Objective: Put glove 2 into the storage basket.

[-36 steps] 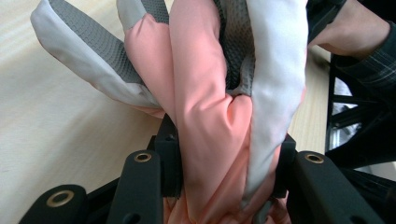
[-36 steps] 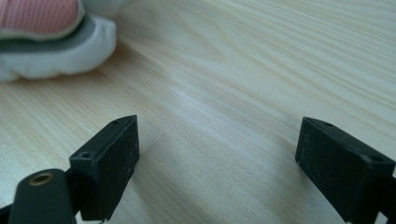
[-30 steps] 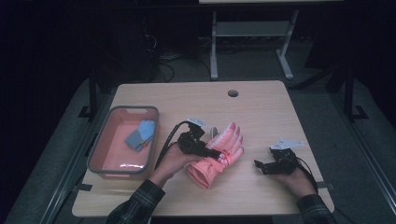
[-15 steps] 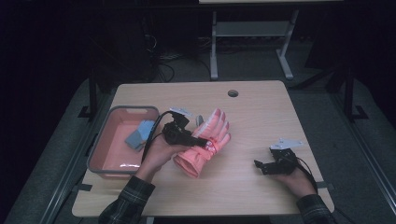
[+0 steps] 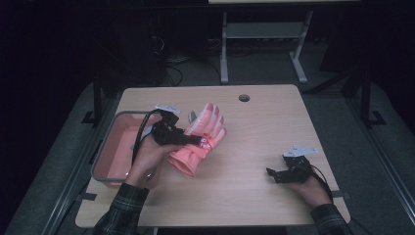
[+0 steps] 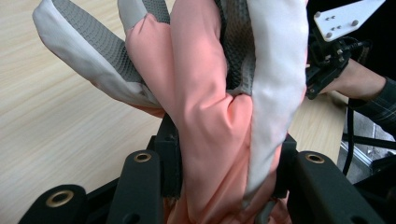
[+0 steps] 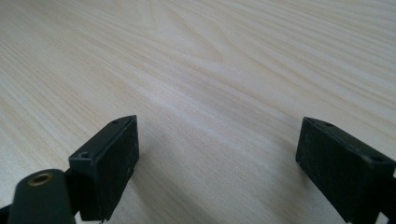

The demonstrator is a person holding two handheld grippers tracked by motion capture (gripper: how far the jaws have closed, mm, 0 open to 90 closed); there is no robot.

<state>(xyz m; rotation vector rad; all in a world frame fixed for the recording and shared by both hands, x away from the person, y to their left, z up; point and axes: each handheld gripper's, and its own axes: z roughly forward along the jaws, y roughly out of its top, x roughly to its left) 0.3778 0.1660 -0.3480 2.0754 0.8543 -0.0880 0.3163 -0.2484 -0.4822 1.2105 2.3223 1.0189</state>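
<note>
A salmon-pink glove (image 5: 198, 139) with grey and white palm fabric (image 6: 219, 102) is held just above the wooden table (image 5: 254, 196), left of centre. My left gripper (image 5: 198, 140) is shut on the glove's middle, its fingers pointing away toward the far edge. In the left gripper view the bunched glove fills the space between the jaws. My right gripper (image 5: 271, 174) rests low near the table's right front, jaws wide apart with bare wood between them (image 7: 217, 140).
A pink bin with a grey rim (image 5: 105, 147) stands at the table's left edge, right beside the left hand. A round cable hole (image 5: 244, 98) sits near the far edge. A metal stand (image 5: 259, 34) is behind the table.
The left gripper has carried the glove leftward and a little away from me, toward the bin. The blue item in the bin is now hidden by the hand. The right gripper stayed put.
</note>
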